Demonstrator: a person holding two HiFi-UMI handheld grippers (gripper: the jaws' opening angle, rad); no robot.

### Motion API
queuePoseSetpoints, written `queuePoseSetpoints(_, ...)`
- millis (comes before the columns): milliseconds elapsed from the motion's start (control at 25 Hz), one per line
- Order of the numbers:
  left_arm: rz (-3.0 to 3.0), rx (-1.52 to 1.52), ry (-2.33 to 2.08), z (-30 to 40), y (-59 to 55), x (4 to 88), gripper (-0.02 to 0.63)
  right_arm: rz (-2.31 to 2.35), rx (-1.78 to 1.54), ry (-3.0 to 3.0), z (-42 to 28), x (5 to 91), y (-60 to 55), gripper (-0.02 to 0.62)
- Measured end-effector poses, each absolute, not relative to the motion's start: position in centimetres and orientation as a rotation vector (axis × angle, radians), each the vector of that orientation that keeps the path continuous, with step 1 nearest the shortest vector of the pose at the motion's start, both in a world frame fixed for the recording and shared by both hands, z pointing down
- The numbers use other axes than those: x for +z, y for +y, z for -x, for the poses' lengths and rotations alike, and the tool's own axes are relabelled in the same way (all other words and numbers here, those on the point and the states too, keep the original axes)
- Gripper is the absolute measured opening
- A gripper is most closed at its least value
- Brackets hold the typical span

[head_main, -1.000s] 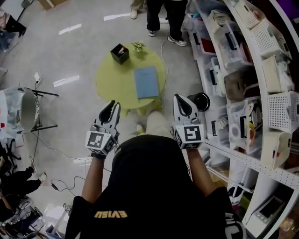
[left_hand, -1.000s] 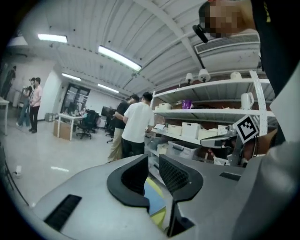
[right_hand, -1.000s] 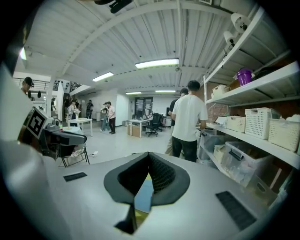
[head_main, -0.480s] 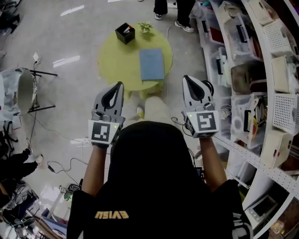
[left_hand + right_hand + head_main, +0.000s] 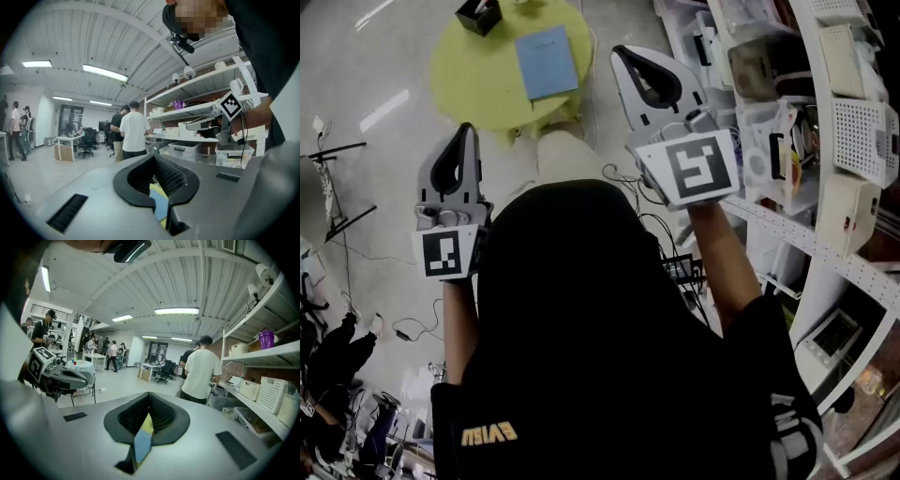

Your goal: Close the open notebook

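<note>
The blue notebook (image 5: 547,61) lies flat and closed on the round yellow-green worktop (image 5: 469,80), so the task looks done. The left gripper (image 5: 468,131) and right gripper (image 5: 622,52) hang well apart from it, jaws together and empty.

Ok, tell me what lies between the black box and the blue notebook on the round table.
Nothing: the head view shows only bare top of the round yellow-green table between the small black box and the flat blue notebook.
</note>
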State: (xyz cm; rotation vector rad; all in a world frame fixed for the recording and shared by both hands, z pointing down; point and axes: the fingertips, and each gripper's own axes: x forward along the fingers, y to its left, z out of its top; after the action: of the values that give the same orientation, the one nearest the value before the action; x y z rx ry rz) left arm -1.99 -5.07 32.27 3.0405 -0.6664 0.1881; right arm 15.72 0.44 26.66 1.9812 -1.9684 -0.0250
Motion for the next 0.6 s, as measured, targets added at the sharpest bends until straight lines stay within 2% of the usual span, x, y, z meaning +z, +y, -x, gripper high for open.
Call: queuePoseSetpoints(600, -3.002, 0.188, -0.648, 4.0, -3.9, 33.4, 0.018, -1.956, -0.005, -1.931, -14.5, 27.6, 2.7, 0.002)
